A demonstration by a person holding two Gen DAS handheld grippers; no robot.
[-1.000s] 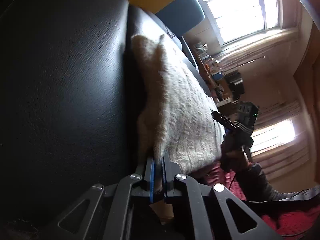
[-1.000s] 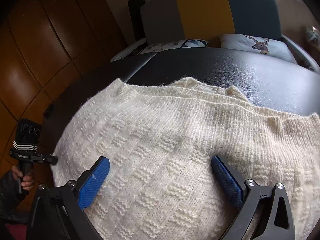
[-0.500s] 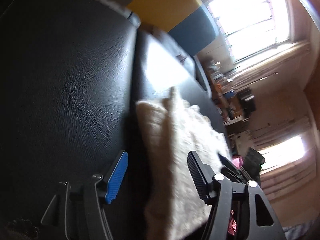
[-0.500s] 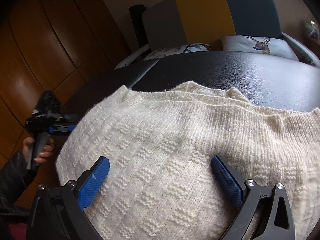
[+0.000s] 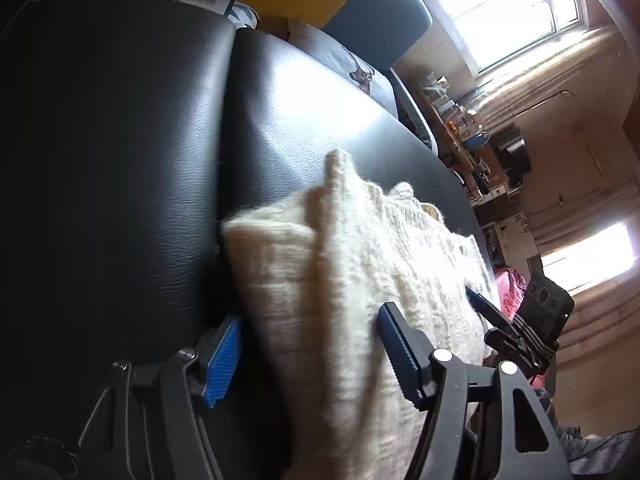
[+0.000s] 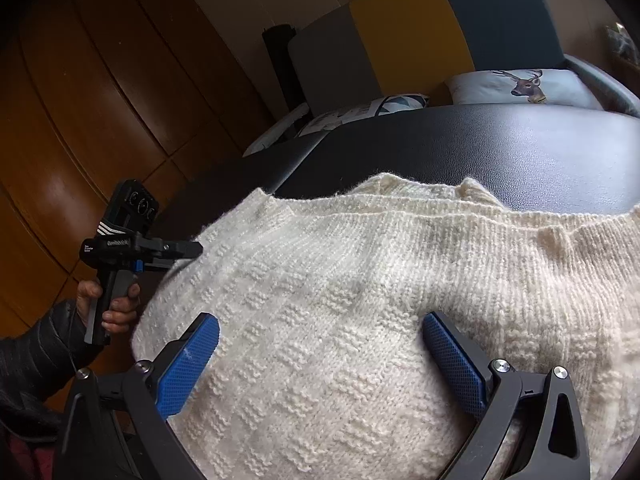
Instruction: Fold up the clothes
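A cream knit sweater (image 6: 360, 288) lies folded on a black leather surface (image 6: 520, 156). My right gripper (image 6: 320, 360) is open just above the sweater's near part, with knit showing between its blue pads and nothing gripped. In the left wrist view the sweater (image 5: 340, 280) shows its thick folded side edge. My left gripper (image 5: 312, 354) is open astride that edge, one pad (image 5: 222, 356) over the leather and the other over the knit. The left gripper (image 6: 192, 250) also shows at the sweater's left edge, held by a hand (image 6: 108, 312).
Behind the leather surface stand a grey, yellow and blue chair back (image 6: 420, 36) and a deer-print cushion (image 6: 520, 88). Wooden panelling (image 6: 100, 100) fills the left. Bright windows (image 5: 512, 4) and a cluttered shelf (image 5: 460, 120) lie to the right. A pink cloth (image 5: 508, 288) is beyond the sweater.
My left gripper was shut on the sweater's edge a second ago; it has let go, opened and drawn back along that edge. The right gripper stayed open over the sweater.
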